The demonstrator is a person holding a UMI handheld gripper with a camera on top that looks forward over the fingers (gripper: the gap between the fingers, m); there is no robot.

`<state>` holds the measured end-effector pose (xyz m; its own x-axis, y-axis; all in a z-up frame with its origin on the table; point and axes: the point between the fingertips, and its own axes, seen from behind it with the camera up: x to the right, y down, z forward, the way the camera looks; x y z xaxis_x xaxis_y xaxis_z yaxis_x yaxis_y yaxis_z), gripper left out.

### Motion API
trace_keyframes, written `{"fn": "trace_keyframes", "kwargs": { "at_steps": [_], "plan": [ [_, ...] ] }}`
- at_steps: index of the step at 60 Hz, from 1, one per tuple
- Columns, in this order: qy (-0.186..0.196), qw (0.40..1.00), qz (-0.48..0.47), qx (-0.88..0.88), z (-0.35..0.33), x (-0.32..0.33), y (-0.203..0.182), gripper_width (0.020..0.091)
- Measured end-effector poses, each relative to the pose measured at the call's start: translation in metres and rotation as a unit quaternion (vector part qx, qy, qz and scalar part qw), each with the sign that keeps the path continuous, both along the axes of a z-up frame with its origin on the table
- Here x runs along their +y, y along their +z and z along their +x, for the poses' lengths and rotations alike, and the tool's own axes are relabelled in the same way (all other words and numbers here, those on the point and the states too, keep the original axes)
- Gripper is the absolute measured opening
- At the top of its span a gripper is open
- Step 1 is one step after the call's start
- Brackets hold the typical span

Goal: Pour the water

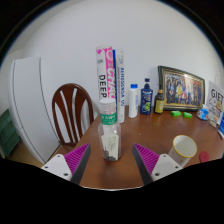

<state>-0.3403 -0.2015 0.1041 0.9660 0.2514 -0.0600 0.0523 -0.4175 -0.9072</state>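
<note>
A clear plastic bottle [109,130] with a green cap stands upright on the brown wooden table [150,135], just ahead of my fingers and roughly centred between them. A pale paper cup [182,150] stands to the right, beyond my right finger. My gripper [112,160] is open, its pink pads [76,157] wide apart, with only bare table between them. The bottle is apart from both fingers.
Tall printed boxes [111,75] stand behind the bottle. Small bottles [146,97], a framed picture [182,87] and green bits line the table's back right. A wooden chair [71,110] and a white appliance [32,105] are at the left.
</note>
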Motion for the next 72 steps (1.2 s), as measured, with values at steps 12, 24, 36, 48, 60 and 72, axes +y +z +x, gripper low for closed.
{"fn": "trace_keyframes", "kwargs": {
  "at_steps": [12, 24, 36, 48, 60, 72],
  "plan": [
    [-0.003, 1.000, 0.008, -0.005, -0.019, 0.059, -0.035, 0.0832],
    [0.006, 1.000, 0.027, -0.014, -0.028, 0.084, -0.050, 0.0536],
    [-0.001, 1.000, 0.030, -0.003, -0.029, 0.080, -0.046, 0.0428],
    [-0.021, 0.997, 0.029, 0.073, -0.028, 0.070, -0.002, 0.0427],
    [-0.059, 0.935, -0.012, 0.350, -0.023, 0.059, 0.074, 0.0427],
    [-0.100, 0.774, -0.048, 0.623, 0.025, 0.063, 0.110, 0.0427]
  ]
}}
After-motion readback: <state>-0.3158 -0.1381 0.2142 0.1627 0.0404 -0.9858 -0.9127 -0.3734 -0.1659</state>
